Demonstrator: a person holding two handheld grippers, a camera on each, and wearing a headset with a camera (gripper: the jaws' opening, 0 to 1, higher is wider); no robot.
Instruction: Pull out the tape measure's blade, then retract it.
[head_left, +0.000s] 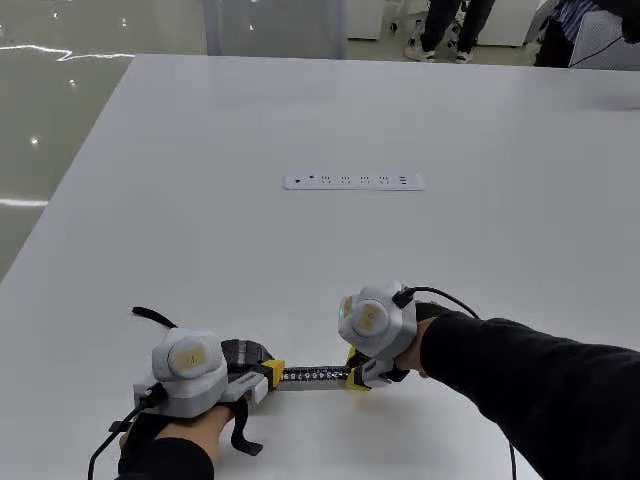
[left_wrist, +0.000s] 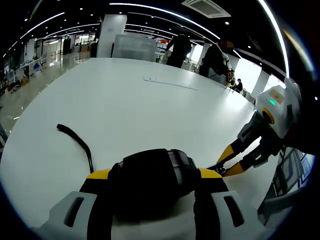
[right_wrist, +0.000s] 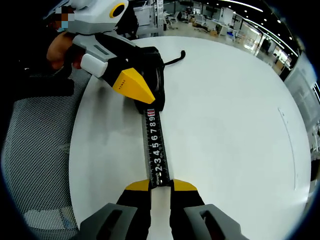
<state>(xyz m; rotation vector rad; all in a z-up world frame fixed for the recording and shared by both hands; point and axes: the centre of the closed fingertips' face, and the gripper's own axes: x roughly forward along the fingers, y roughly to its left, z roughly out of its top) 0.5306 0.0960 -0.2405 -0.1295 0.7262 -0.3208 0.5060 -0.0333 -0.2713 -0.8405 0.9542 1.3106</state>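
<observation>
Your left gripper (left_wrist: 154, 174) clamps the tape measure's case (left_wrist: 150, 195); your right gripper (right_wrist: 160, 186), nearly closed, pinches the blade (right_wrist: 154, 145).

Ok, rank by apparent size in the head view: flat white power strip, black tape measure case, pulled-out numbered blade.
1. white power strip
2. numbered blade and black tape measure case: unsure, case partly hidden.

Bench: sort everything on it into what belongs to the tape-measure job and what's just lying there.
Job:
- tape measure, clamped in the left gripper
- blade, partly out, pinched by the right gripper
- strap of the tape measure

Lying about:
- power strip, beyond both grippers
</observation>
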